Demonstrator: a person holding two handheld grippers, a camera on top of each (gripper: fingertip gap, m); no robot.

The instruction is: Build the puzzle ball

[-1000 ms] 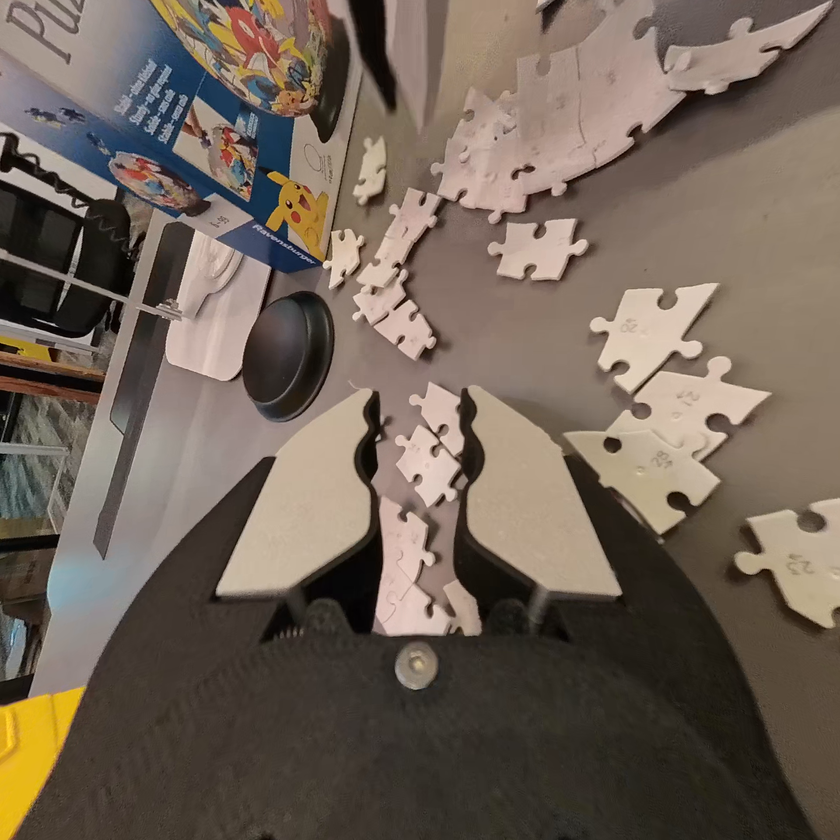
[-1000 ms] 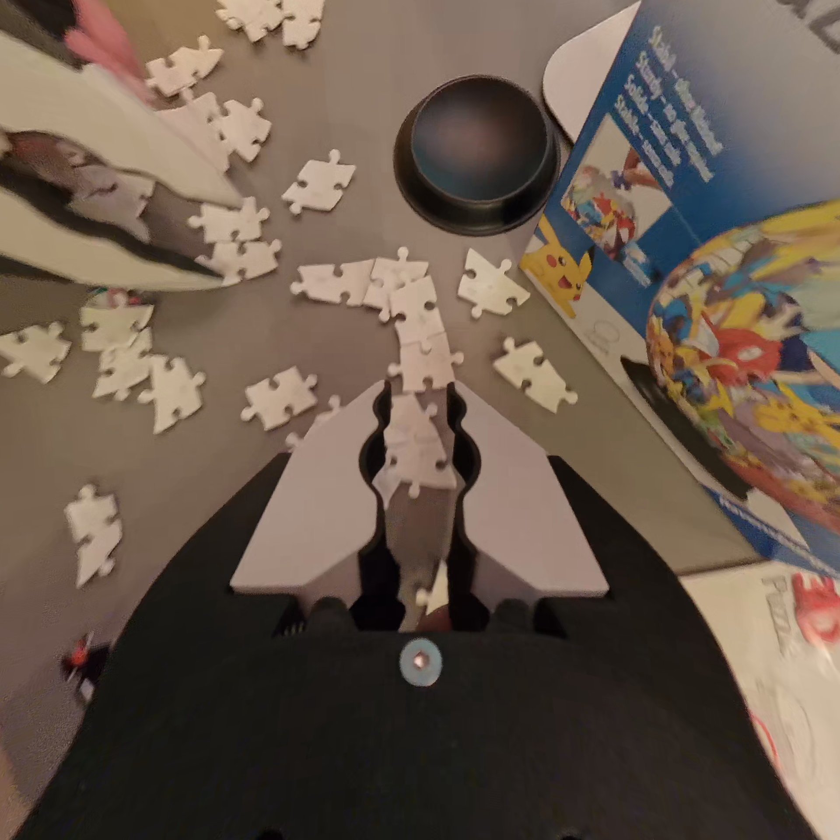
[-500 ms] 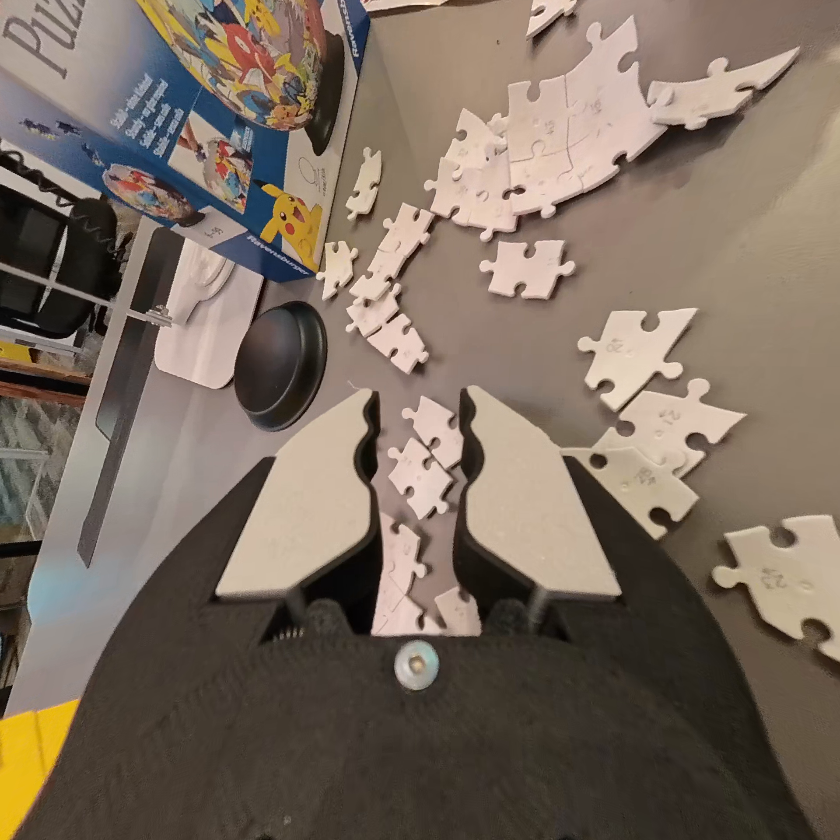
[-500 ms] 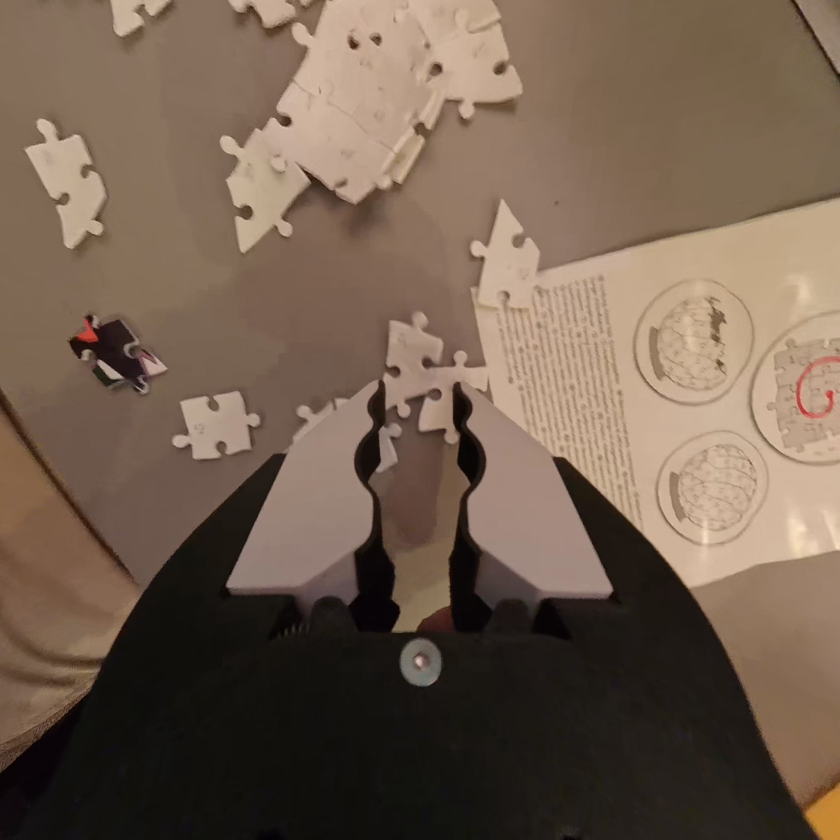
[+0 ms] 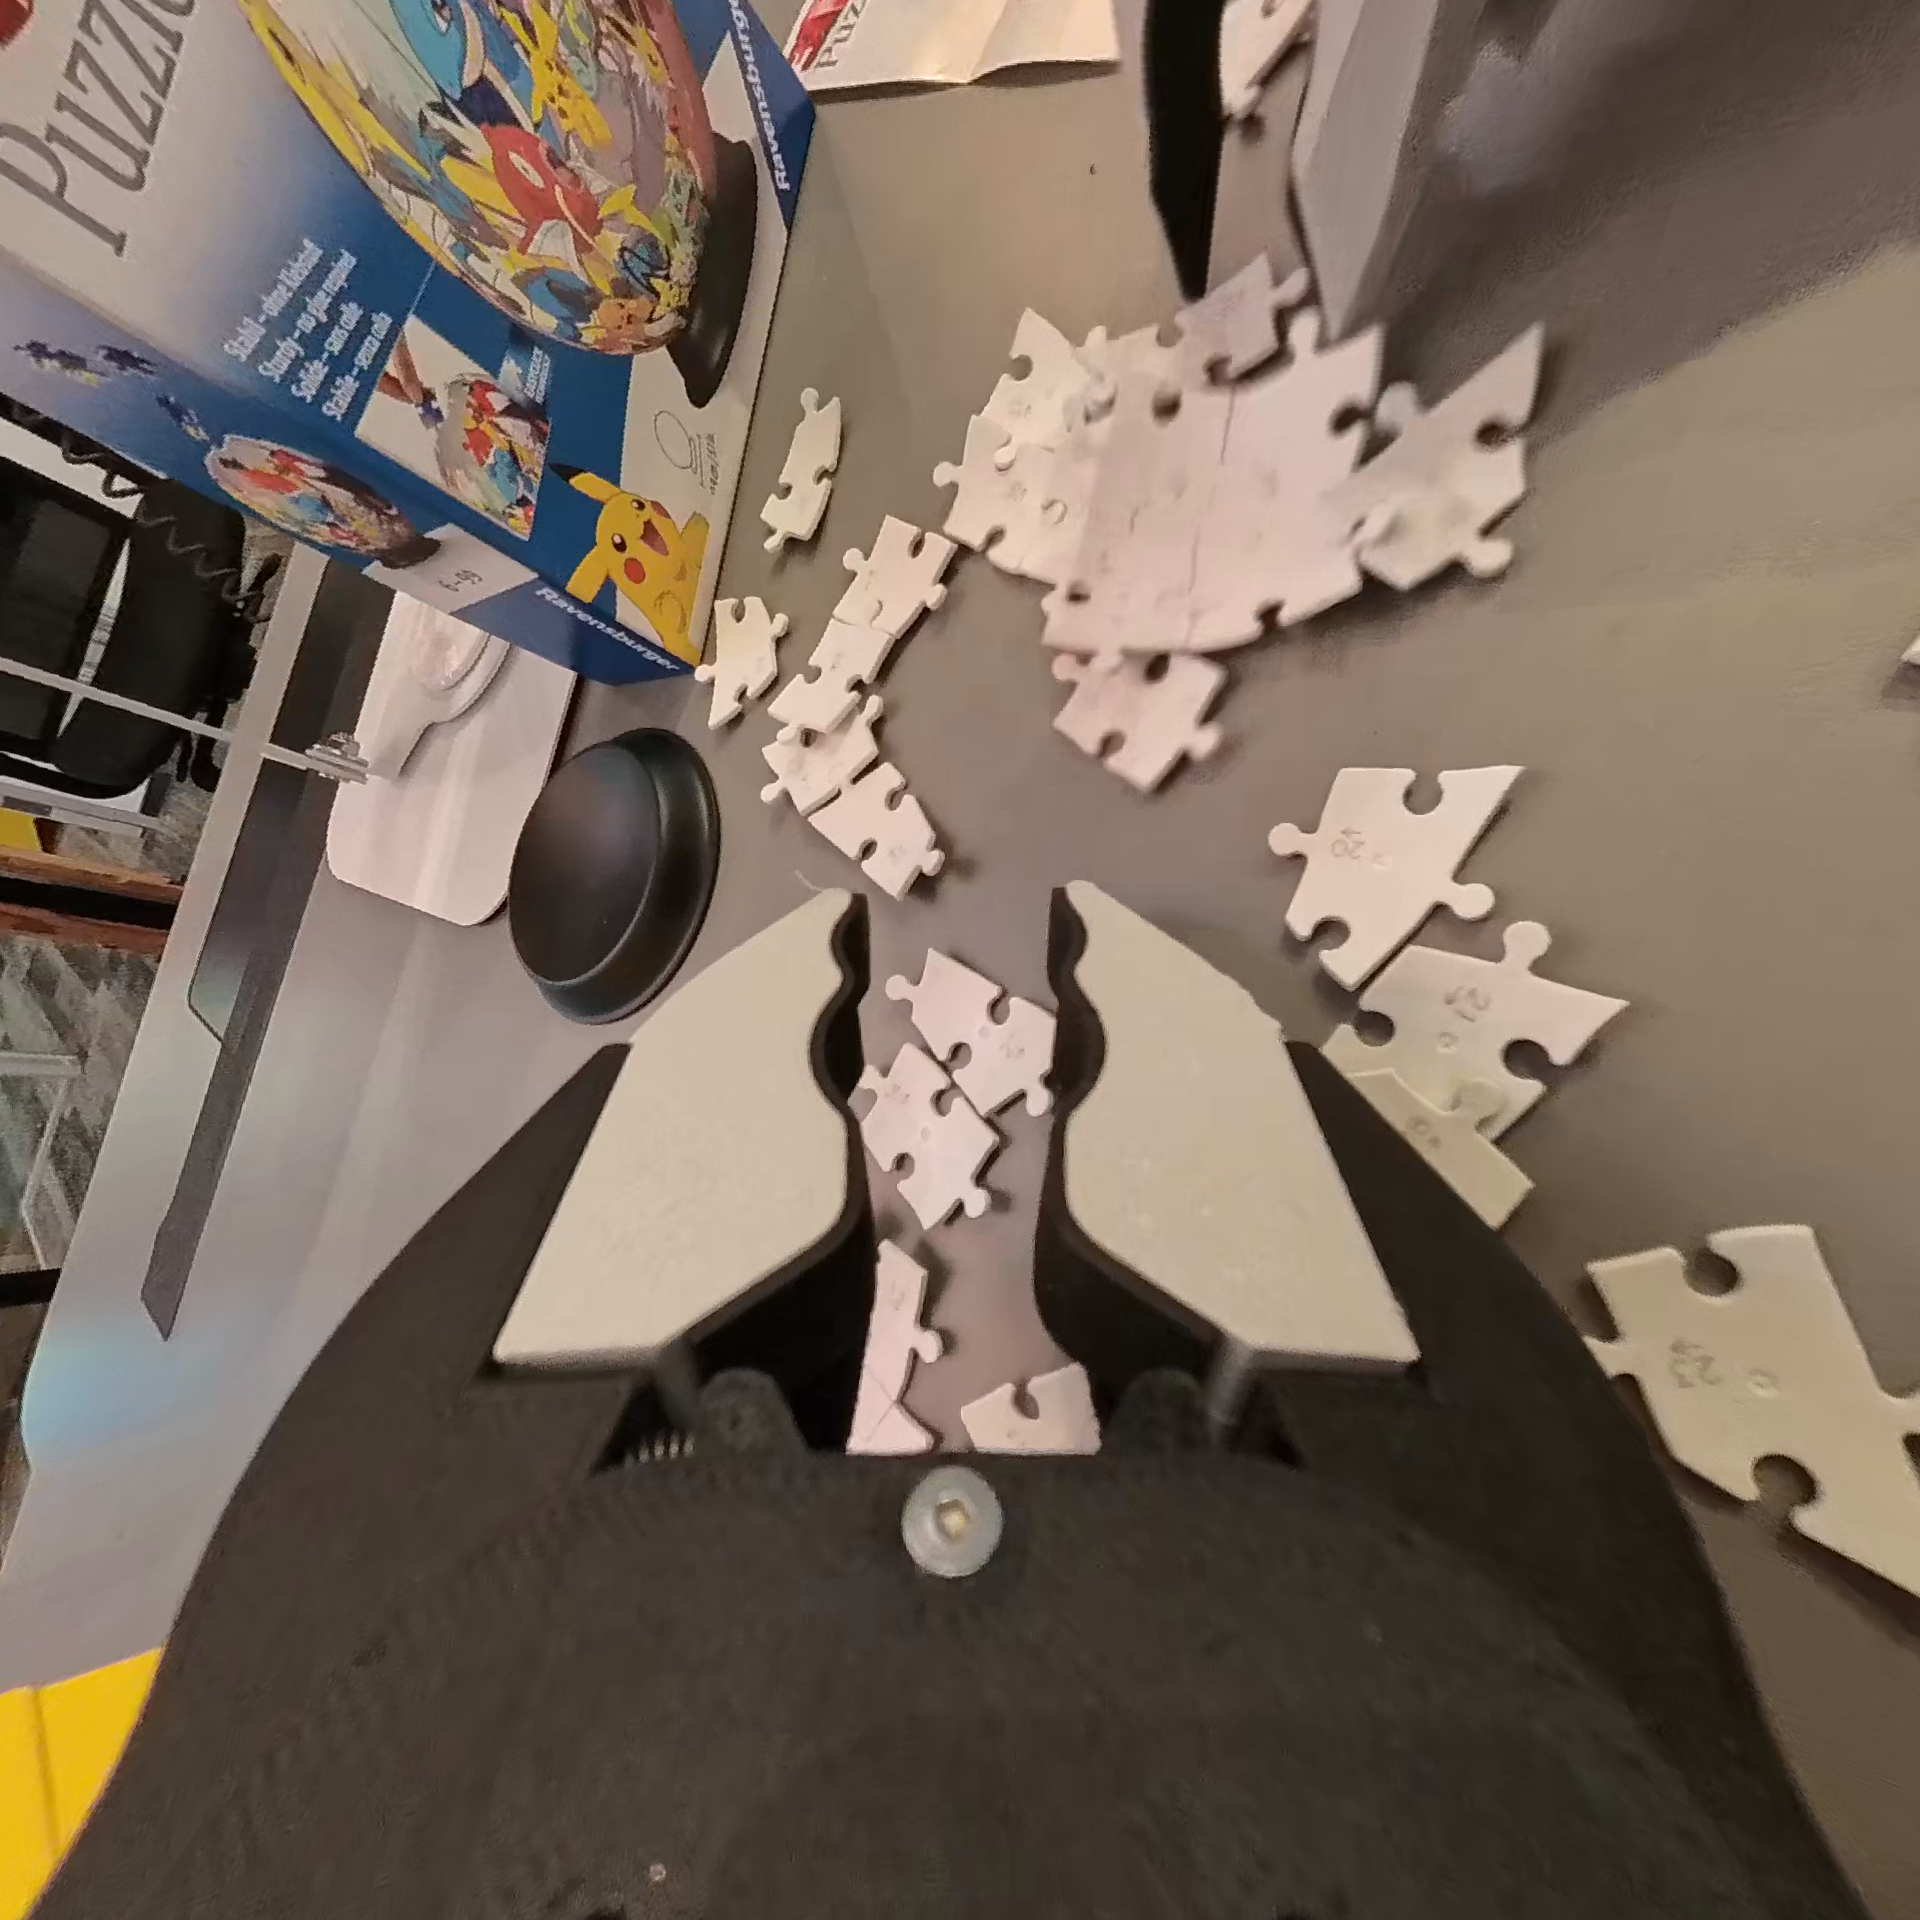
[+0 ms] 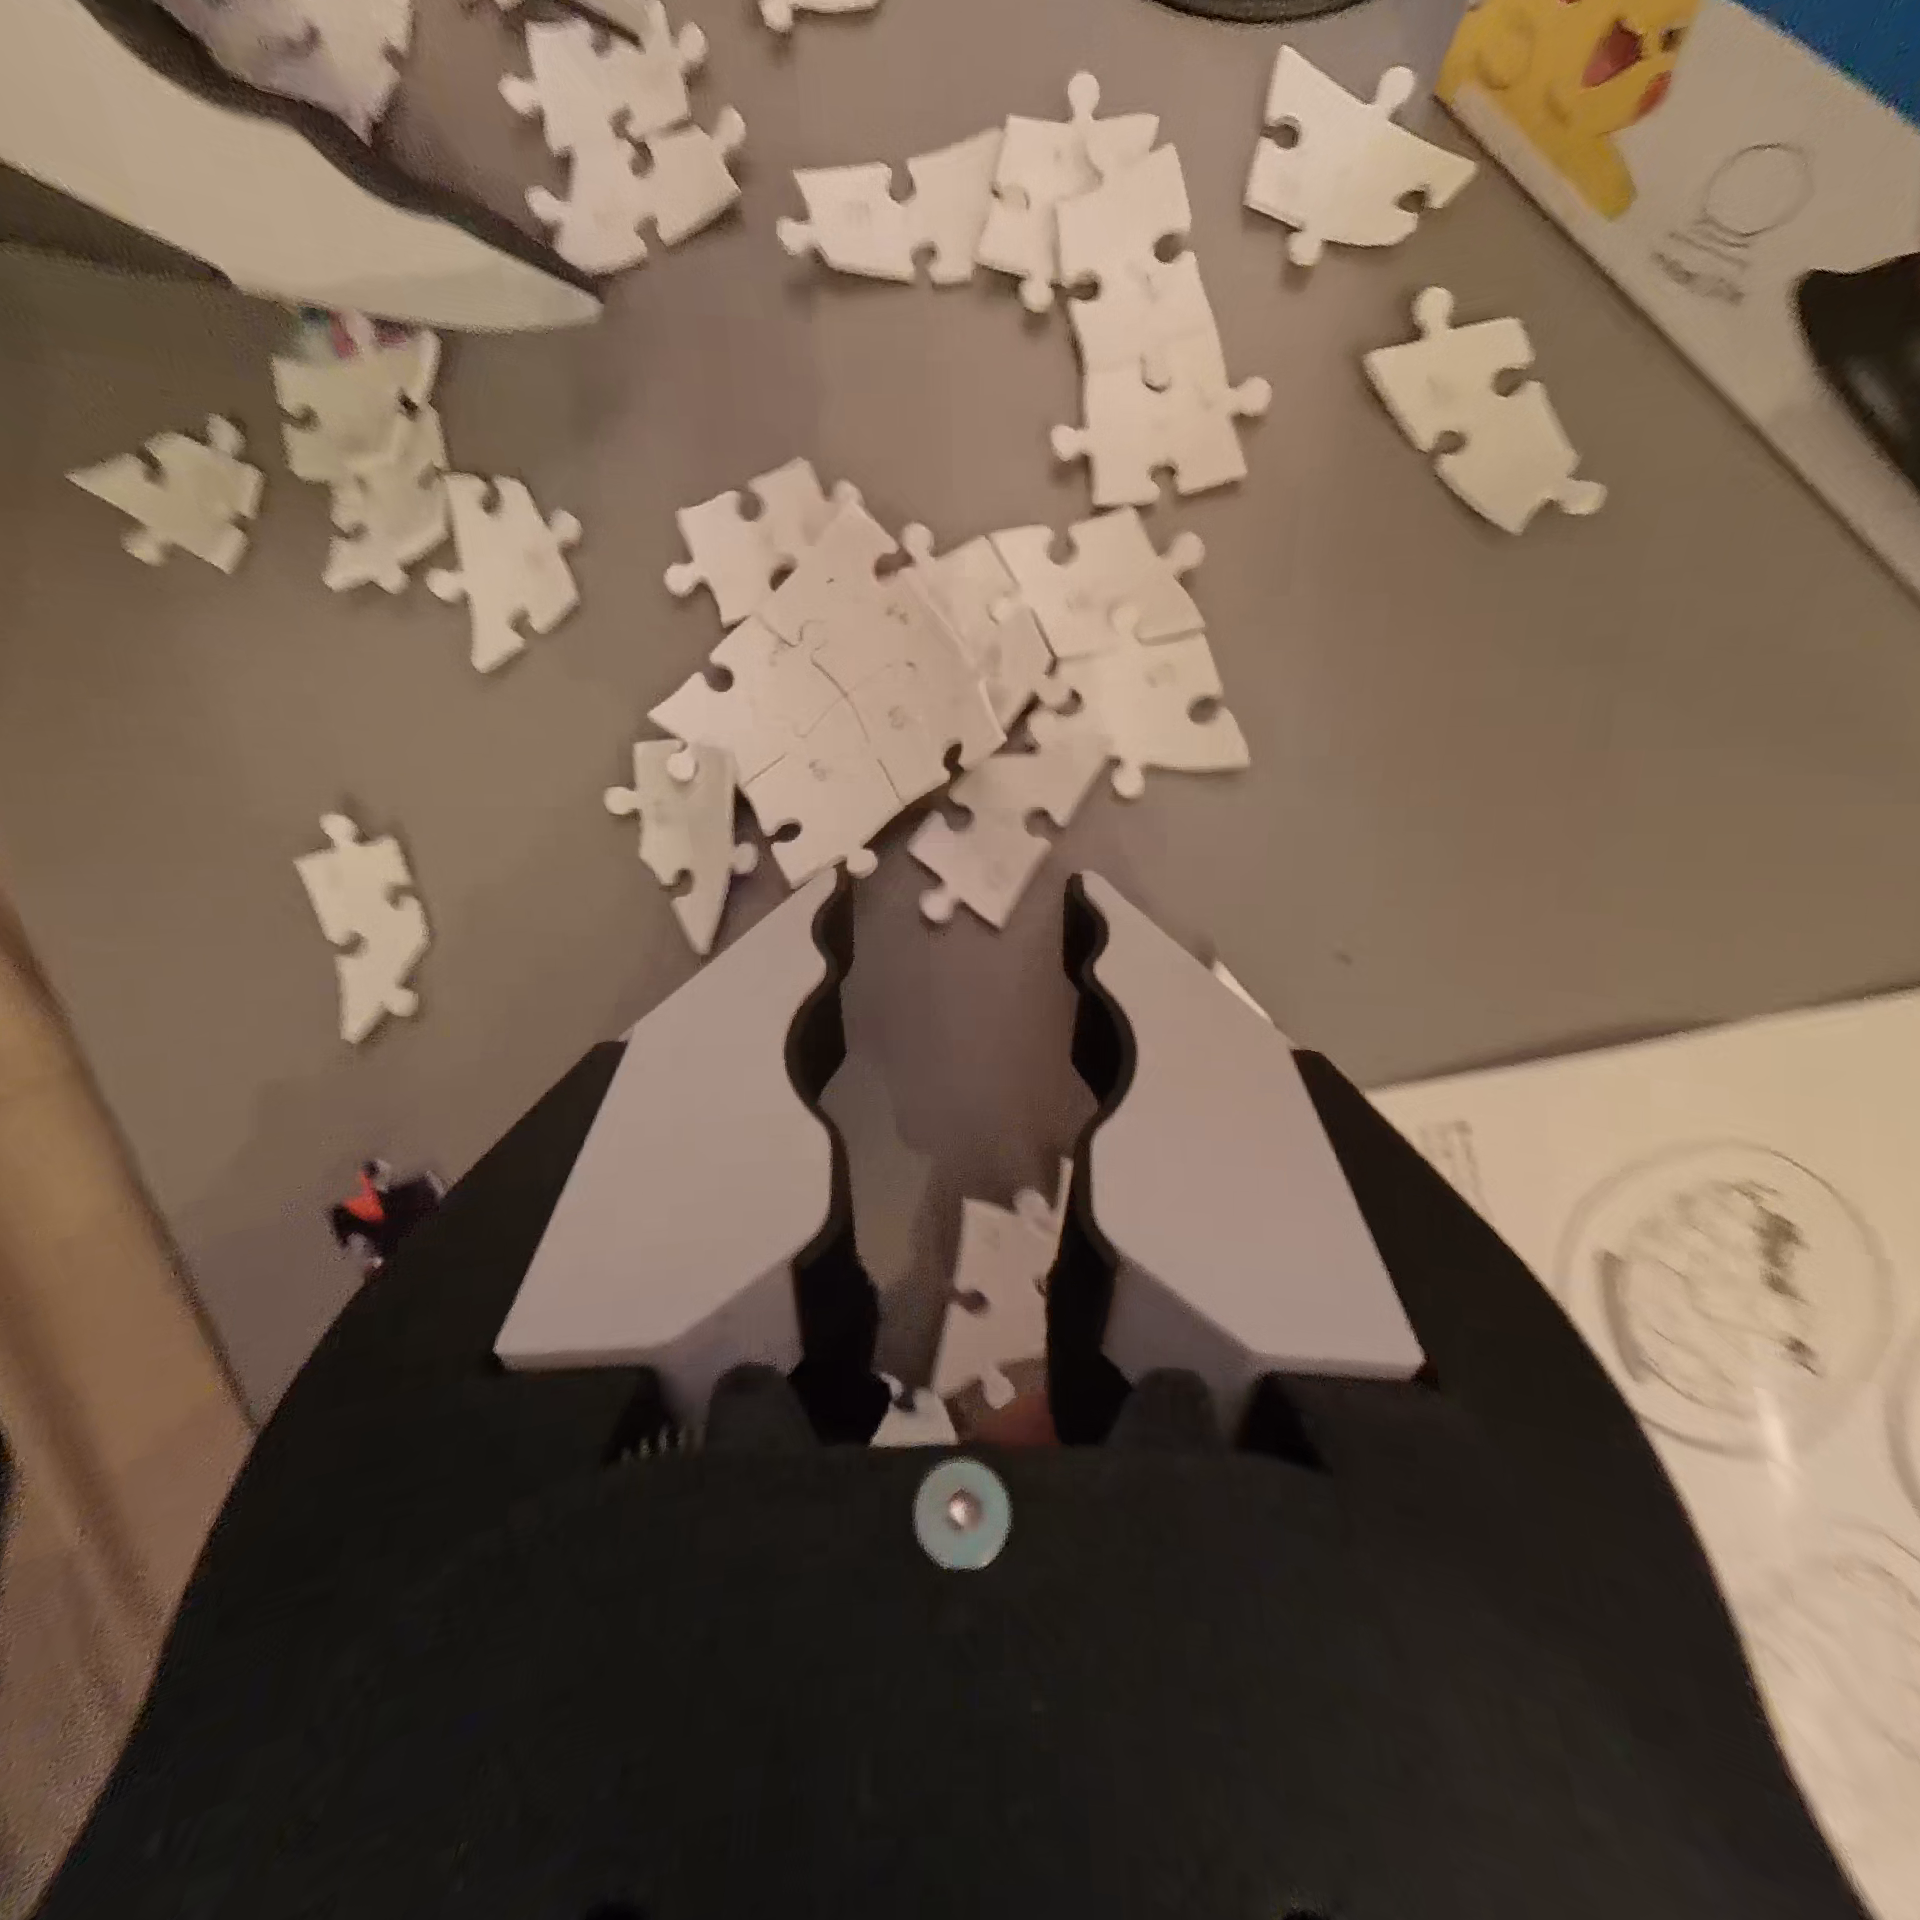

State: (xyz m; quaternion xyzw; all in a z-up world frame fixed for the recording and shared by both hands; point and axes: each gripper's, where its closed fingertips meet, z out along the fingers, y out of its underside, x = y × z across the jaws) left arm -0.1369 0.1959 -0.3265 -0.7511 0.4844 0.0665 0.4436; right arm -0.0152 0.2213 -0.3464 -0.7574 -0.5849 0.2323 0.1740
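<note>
A grey surface (image 5: 1558, 675) is stretching out under both cameras, littered with white puzzle pieces lying blank side up, and off its far edge in the left wrist view a dark chair (image 5: 114, 623) is sitting in a dim room. That same view is giving us the blue puzzle box (image 5: 416, 343), a black dome-shaped stand (image 5: 613, 878) just beside it, and a joined patch of pieces (image 5: 1195, 488) with the other gripper looming blurred above it. The right wrist view is showing something different: a white instruction sheet (image 6: 1662, 1299) at the lower right, a lone colour-side-up piece (image 6: 379, 1226) near the surface's edge, and the same joined cluster (image 6: 862, 707) sitting right ahead of the tips. The left hand-held gripper (image 5: 958, 899) is hovering with its jaws parted, nothing clamped, two loose pieces (image 5: 966, 1070) lying on the surface between the fingers. The right hand-held gripper (image 6: 958, 888) is likewise spread open and empty, its tips just short of the cluster, one stray piece (image 6: 997, 1288) showing down in the gap.
</note>
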